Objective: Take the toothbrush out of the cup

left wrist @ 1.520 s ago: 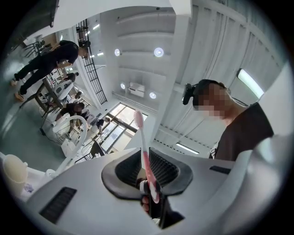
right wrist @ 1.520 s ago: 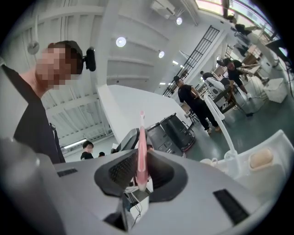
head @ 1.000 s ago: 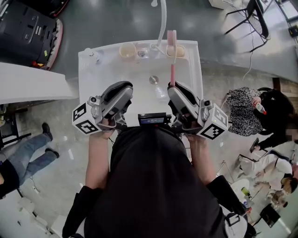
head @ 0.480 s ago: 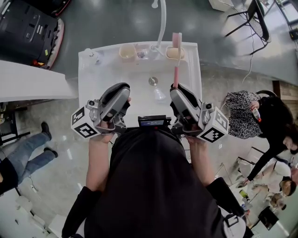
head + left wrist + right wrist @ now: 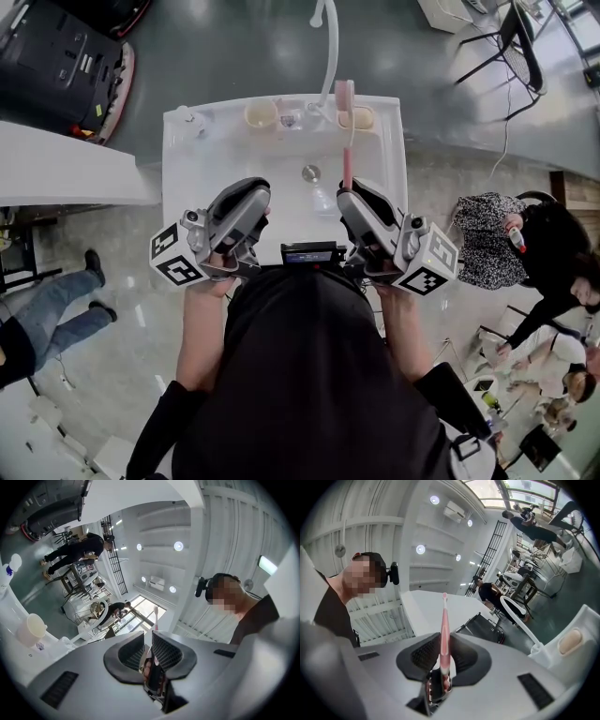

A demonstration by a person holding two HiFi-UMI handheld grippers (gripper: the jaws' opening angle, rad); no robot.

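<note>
Already the toothbrush [image 5: 347,141] stands upright, clear of the cup [image 5: 261,114], clamped low on its handle by the right hand-held gripper [image 5: 442,648]. It looks light, stiff and probably slick, so the handle is the place to grip. The left hand-held gripper [image 5: 147,644] is barely parted and empty.

A glossy grey floor [image 5: 234,47] mirrors pale streaks of light around a white washbasin unit [image 5: 178,159]. A white ledge [image 5: 66,164] juts in at the left, and beyond it sits a black machine with a red rim [image 5: 56,52]. A black chair [image 5: 516,33] stands at the upper right. Overhead, round lamps [image 5: 178,546] glow in a white panelled ceiling [image 5: 225,536], with bright windows [image 5: 143,613] beyond
</note>
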